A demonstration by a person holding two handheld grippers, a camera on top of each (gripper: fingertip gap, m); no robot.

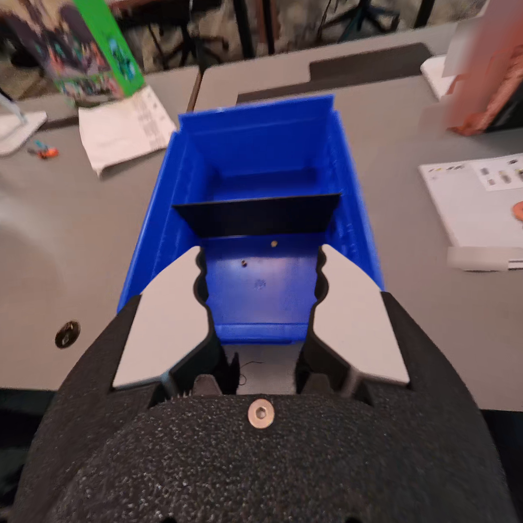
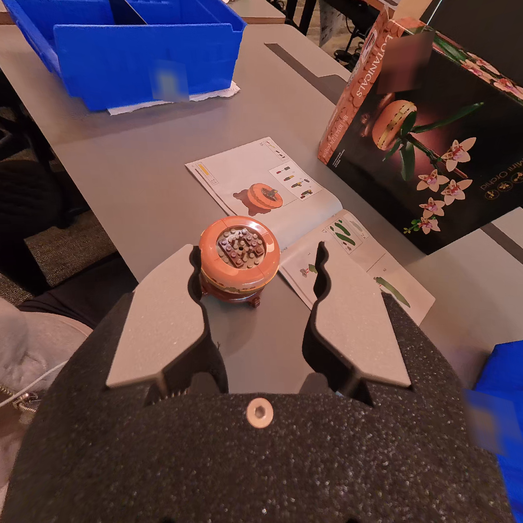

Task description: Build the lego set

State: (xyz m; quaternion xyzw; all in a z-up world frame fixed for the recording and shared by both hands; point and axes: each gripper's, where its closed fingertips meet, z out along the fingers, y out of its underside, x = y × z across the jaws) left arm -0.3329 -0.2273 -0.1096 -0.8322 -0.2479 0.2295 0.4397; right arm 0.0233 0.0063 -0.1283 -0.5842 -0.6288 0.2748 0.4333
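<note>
The left hand-held gripper [image 1: 260,254] is being held above the near end of a blue rectangular plastic bin [image 1: 158,226], with its two grey fingers spread apart and nothing between them. The bin is being divided by a black flat partition [image 1: 254,216]; two tiny pieces, one tan [image 1: 273,243] and one dark [image 1: 243,263], are lying on the floor of the near compartment. The bin is resting on the grey table [image 1: 70,254]. A white folded paper [image 1: 121,133] and a green-edged printed box [image 1: 93,51] are lying well to the left of it.

The right hand-held gripper [image 2: 256,249] is being held with its jaws apart, empty. The partly built lego set, a round terracotta-coloured brick pot on a dark brown base [image 2: 239,254], is standing upright on the table [image 2: 141,169], just ahead of the fingertips and nearer the left finger [image 2: 161,305]; whether that finger is touching it cannot be told. Studded brown and grey plates are showing in the pot's open top. An open instruction booklet [image 2: 297,226] is lying just beyond and to the right of the pot, and a dark cardboard box printed with orchid flowers [image 2: 424,141] is standing farther right.
</note>
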